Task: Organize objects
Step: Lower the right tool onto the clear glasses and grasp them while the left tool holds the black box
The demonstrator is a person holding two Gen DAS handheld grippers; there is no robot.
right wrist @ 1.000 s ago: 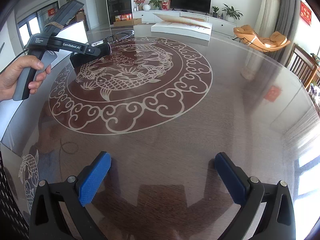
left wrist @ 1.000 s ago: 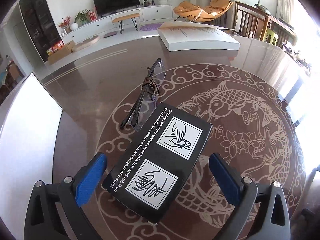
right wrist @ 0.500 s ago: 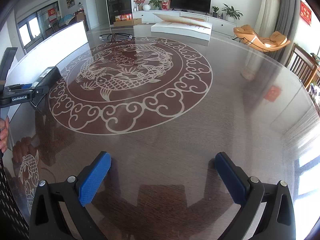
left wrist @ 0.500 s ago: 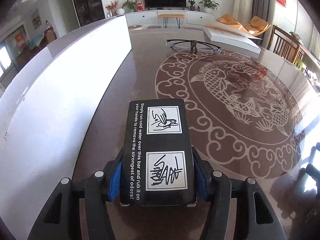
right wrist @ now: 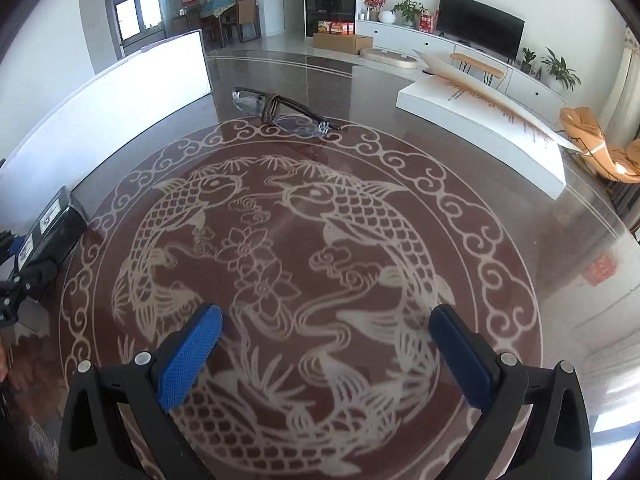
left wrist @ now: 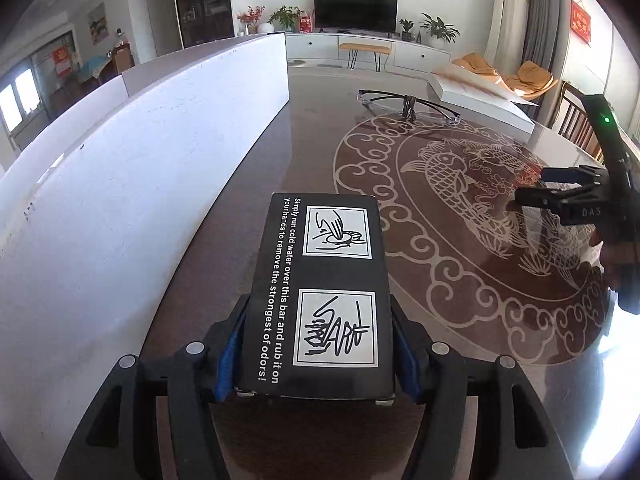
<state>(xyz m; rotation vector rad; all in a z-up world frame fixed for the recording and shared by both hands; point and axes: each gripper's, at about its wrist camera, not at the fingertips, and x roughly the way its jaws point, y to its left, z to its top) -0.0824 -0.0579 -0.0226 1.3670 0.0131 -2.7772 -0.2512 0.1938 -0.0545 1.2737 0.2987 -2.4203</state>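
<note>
My left gripper [left wrist: 318, 354] is shut on a black box [left wrist: 326, 288] with white print and two drawings, held close to the dark table beside a long white panel [left wrist: 120, 184]. The box also shows at the left edge of the right wrist view [right wrist: 54, 232]. A pair of clear safety glasses [left wrist: 408, 106] lies far ahead at the rim of the fish medallion; it also shows in the right wrist view [right wrist: 280, 114]. My right gripper [right wrist: 328, 348] is open and empty over the medallion, and appears at the right of the left wrist view [left wrist: 576, 196].
A large white flat box [right wrist: 480, 120] lies on the far right of the table. The white panel [right wrist: 100, 120] runs along the table's left side. The fish medallion [right wrist: 304, 264] fills the table's middle. Chairs stand beyond the far right edge.
My left gripper closed on the black box and carried it toward the white panel. My right gripper moved forward over the medallion toward the glasses.
</note>
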